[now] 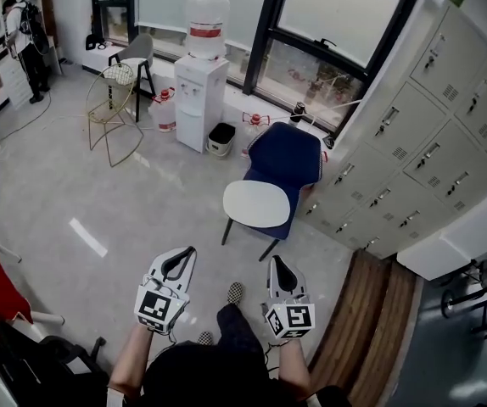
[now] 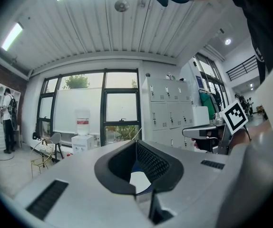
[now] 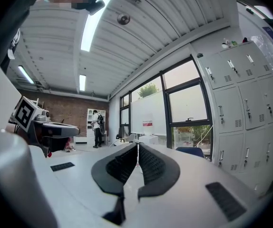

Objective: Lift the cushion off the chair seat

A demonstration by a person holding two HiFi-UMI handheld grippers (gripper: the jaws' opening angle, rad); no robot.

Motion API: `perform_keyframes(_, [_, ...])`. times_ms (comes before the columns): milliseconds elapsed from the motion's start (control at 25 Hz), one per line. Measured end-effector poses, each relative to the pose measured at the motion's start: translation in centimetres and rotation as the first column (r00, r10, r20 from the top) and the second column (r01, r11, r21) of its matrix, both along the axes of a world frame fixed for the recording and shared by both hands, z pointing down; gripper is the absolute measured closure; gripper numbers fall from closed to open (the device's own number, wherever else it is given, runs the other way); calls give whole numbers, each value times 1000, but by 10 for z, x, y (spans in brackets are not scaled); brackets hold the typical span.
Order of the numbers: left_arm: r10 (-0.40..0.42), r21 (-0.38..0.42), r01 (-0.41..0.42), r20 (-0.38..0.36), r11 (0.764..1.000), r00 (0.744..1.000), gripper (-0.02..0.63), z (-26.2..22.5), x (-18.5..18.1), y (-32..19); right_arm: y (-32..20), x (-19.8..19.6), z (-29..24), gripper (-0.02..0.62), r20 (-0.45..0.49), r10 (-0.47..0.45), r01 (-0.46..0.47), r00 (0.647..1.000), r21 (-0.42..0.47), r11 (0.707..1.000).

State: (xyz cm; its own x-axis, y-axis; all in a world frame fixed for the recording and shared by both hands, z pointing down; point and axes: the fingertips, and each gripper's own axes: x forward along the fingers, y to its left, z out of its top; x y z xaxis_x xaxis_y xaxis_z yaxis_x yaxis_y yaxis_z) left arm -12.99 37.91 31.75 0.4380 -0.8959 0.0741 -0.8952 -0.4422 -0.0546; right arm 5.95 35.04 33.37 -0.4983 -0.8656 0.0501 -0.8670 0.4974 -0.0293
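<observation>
The white cushion [image 1: 256,203] lay on the seat of the blue chair [image 1: 290,155]. The chair stood mid-floor, just left of the lockers [image 1: 422,142] and right of the water dispenser [image 1: 199,100]. A small bin [image 1: 221,138] sat between the dispenser and the chair.

Both grippers were held level at the near side, well short of the chair, with bare floor between. The left gripper [image 1: 187,253] had its jaws closed tip to tip and gripped nothing. In its own view, part of the cushion and chair showed through the hollow behind the tips. The right gripper [image 1: 276,263] also had its jaws pressed together and was empty.

Farther left stood a wire chair [image 1: 114,100] and a grey chair [image 1: 137,53]. A person [image 1: 25,36] stood by a white shelf at the far left.
</observation>
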Motion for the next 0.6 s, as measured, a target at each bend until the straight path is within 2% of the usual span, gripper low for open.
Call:
perform_keyframes(320, [-38, 0, 38, 6, 999, 999, 584, 3, -6, -73, -78, 0, 7, 566, 6, -19, 19, 1000, 0, 1000])
perform_keyframes(600, [-30, -21, 30, 20, 999, 999, 584, 2, 18, -161, -170, 17, 4, 566, 16, -27, 27, 1000, -7, 1000])
